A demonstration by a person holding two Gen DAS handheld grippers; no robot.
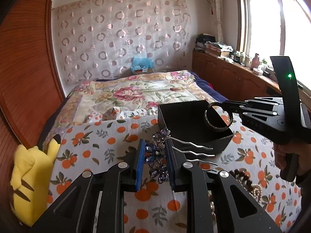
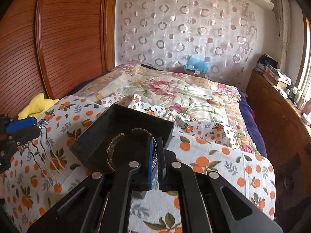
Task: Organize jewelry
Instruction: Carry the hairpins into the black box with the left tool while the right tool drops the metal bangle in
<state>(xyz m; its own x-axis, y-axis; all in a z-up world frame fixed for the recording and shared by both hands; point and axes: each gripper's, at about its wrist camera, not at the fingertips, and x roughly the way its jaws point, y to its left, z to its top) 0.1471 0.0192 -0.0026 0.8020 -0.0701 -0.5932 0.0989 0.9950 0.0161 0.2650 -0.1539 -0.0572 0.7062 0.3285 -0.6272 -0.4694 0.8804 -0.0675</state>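
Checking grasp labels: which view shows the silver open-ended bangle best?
Left wrist view: the silver open-ended bangle shows whole, pinched by the right gripper over the black box. Right wrist view: its own fingers cover part.

A yellow plush toy (image 1: 29, 182) is lying at the bed's (image 1: 136, 91) edge, beside the wooden headboard (image 1: 25, 62).

Domestic bedroom. Bed (image 1: 136, 97) with floral quilt (image 2: 175, 89) and orange-print sheet (image 1: 108, 141); wooden slatted headboard (image 2: 68, 38); sheer circle-patterned curtain (image 1: 120, 35) on far wall; low wooden cabinet (image 1: 229, 73) under bright window (image 1: 272, 23), stacked with books and small bottles; yellow plush toy (image 1: 31, 176).
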